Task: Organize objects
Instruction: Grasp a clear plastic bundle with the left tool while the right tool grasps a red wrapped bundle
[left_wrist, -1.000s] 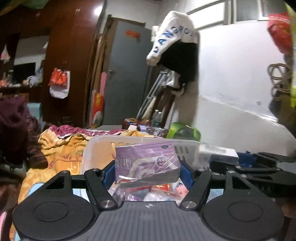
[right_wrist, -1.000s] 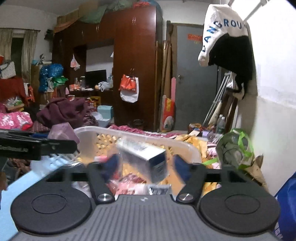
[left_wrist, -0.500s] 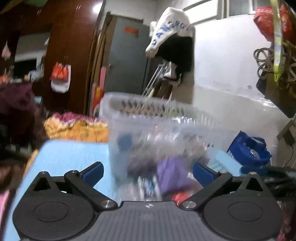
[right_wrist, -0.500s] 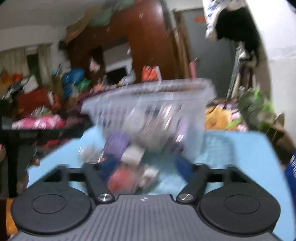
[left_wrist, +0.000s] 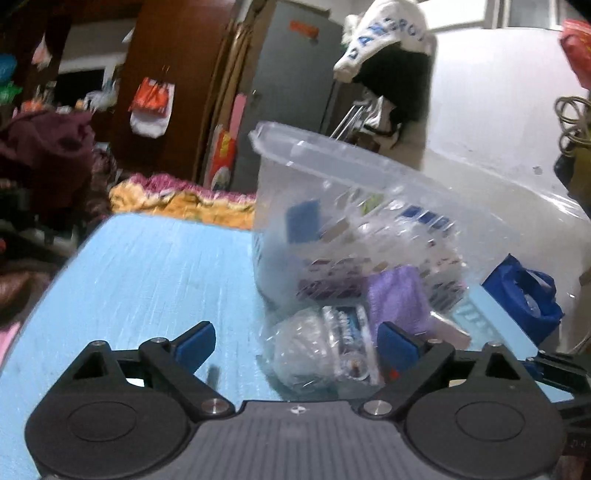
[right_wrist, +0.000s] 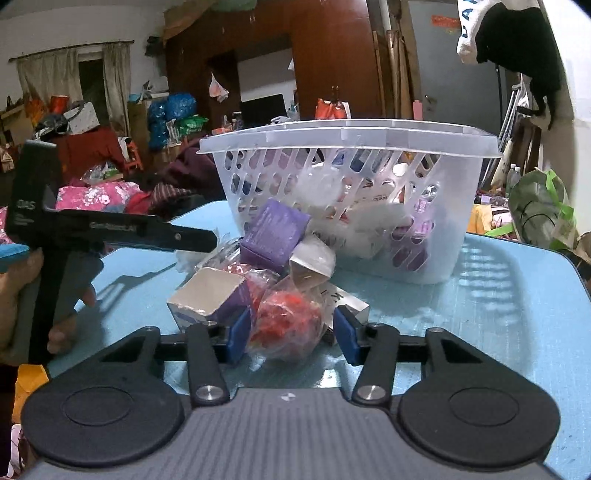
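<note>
A white slotted plastic basket stands on the blue table and holds several packets; it also shows in the left wrist view. A pile lies in front of it: a purple box, a white-ended box, a red packet in clear wrap. My right gripper is open with its fingers either side of the red packet. My left gripper is open, low over the table, with a clear-wrapped packet between its fingers. The left tool shows at the left of the right wrist view.
A purple packet leans on the basket. A blue bag sits past the table's right edge by the white wall. A green bag, bedding and clutter lie beyond the table's far edge.
Both grippers let go of the boxes they held over the basket, opened, and dropped from above the basket to table level in front of the loose pile.
</note>
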